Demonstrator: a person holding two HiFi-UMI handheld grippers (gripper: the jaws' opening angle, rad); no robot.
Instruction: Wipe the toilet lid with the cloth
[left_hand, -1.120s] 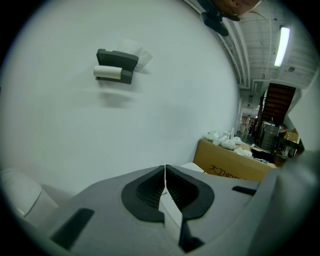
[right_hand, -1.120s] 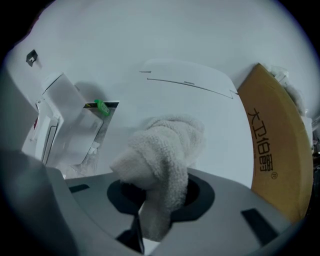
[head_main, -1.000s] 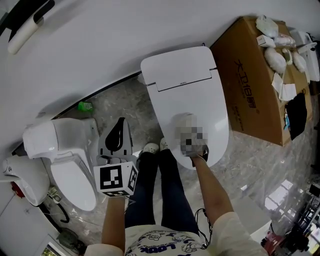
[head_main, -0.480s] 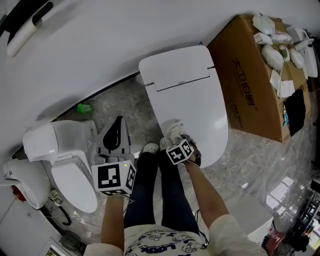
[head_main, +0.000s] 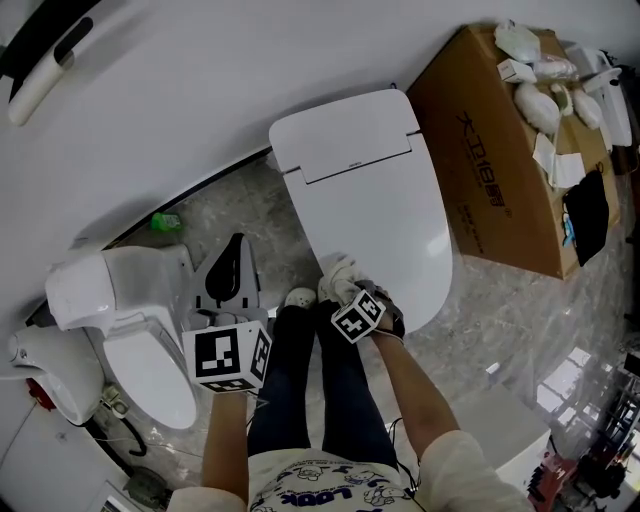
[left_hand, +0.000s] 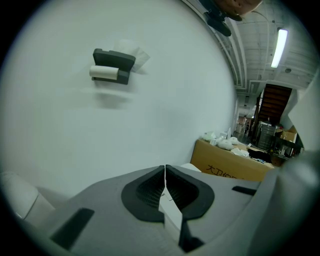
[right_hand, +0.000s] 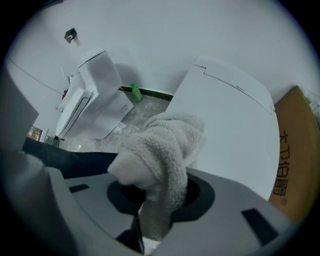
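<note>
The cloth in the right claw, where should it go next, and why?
Probably a sweep forward along the toilet lid, toward its hinge. The right claw is shut on the cloth, which is at the lid's near edge, so nearly all of the lid lies ahead. The left claw, shut and empty, hangs off to the side, out of the way.

Cardboard box (printed side), green bottle
</note>
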